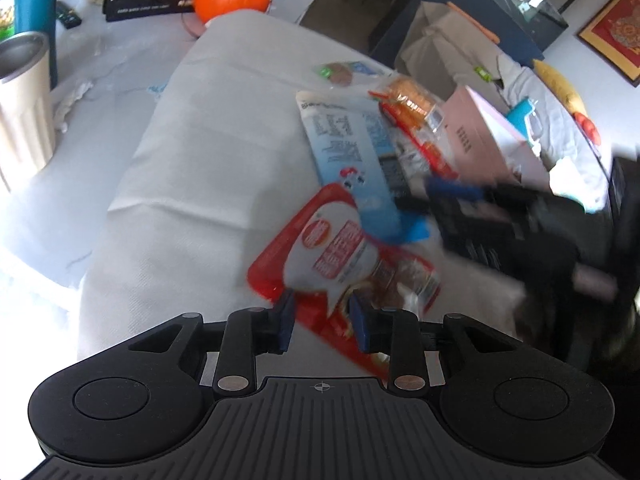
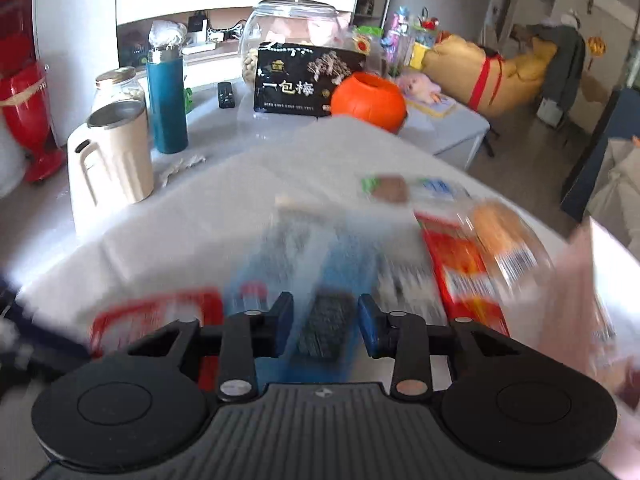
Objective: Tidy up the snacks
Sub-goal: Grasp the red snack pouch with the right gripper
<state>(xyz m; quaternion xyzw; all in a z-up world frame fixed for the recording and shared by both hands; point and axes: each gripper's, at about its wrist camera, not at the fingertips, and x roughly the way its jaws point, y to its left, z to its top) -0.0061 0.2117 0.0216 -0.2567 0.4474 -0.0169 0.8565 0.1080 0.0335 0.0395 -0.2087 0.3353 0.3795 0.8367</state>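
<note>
Several snack packs lie on a white cloth (image 1: 208, 128). In the left wrist view my left gripper (image 1: 322, 322) is open, its jaws astride the near edge of a red and white snack pouch (image 1: 340, 252). Beyond it lie a light blue and white pack (image 1: 348, 148), an orange cracker pack (image 1: 412, 108) and a small clear pack (image 1: 340, 72). My right gripper (image 1: 440, 196) shows blurred at the right, over the blue pack. In the right wrist view the right gripper (image 2: 325, 320) is open just above the blurred blue pack (image 2: 320, 264), with the red pouch (image 2: 160, 316) at its left and the cracker pack (image 2: 480, 256) at its right.
A pink box (image 1: 480, 132) stands right of the packs. At the table's back are an orange pumpkin bowl (image 2: 368, 100), a black snack box (image 2: 300, 80), a glass jar (image 2: 296, 28), a teal bottle (image 2: 167, 100) and a beige mug (image 2: 116, 152).
</note>
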